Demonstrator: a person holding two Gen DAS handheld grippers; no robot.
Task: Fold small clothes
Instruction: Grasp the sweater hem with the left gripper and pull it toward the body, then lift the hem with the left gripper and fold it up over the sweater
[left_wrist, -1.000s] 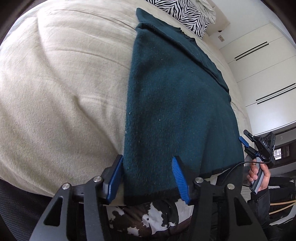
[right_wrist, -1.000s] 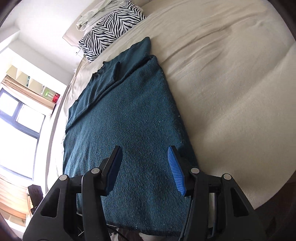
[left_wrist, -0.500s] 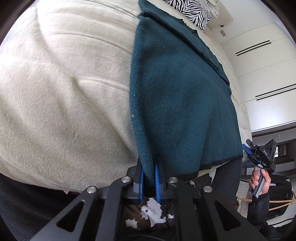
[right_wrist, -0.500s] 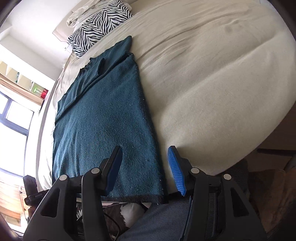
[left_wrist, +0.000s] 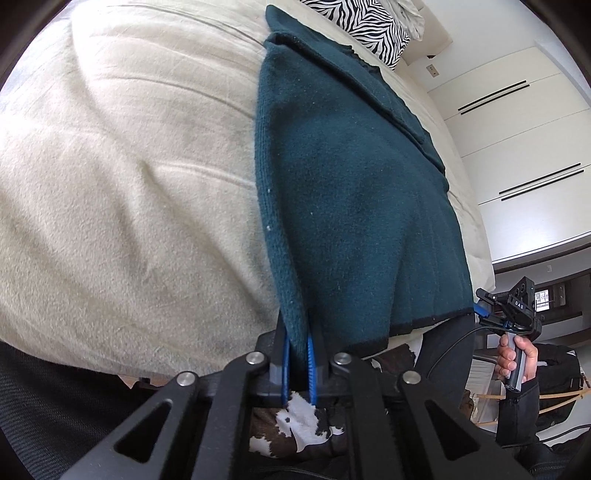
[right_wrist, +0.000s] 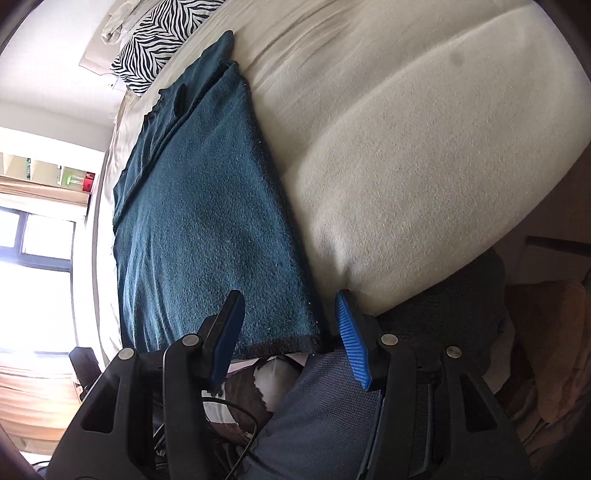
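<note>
A dark teal knitted garment (left_wrist: 351, 192) lies lengthwise on the cream bed cover (left_wrist: 129, 184), its sleeves folded in. My left gripper (left_wrist: 297, 336) is shut on the garment's near left hem corner, and the cloth bunches between the blue pads. The right wrist view shows the same garment (right_wrist: 207, 221), with my right gripper (right_wrist: 290, 314) open around its near right hem corner; the pads do not touch the cloth. The right gripper (left_wrist: 491, 306) also appears in the left wrist view, held by a hand (left_wrist: 517, 354) at the hem's right end.
A zebra-striped pillow (left_wrist: 369, 26) lies at the head of the bed, also seen as the pillow (right_wrist: 159, 40) in the right view. White cupboard doors (left_wrist: 517, 147) stand beyond. A black-and-white patterned cloth (left_wrist: 295, 424) lies below the bed's near edge. A window (right_wrist: 33, 240) is at left.
My left gripper has shut on the hem corner it straddled. The right gripper has slid sideways from the middle of the hem to the other near corner, its jaws unchanged.
</note>
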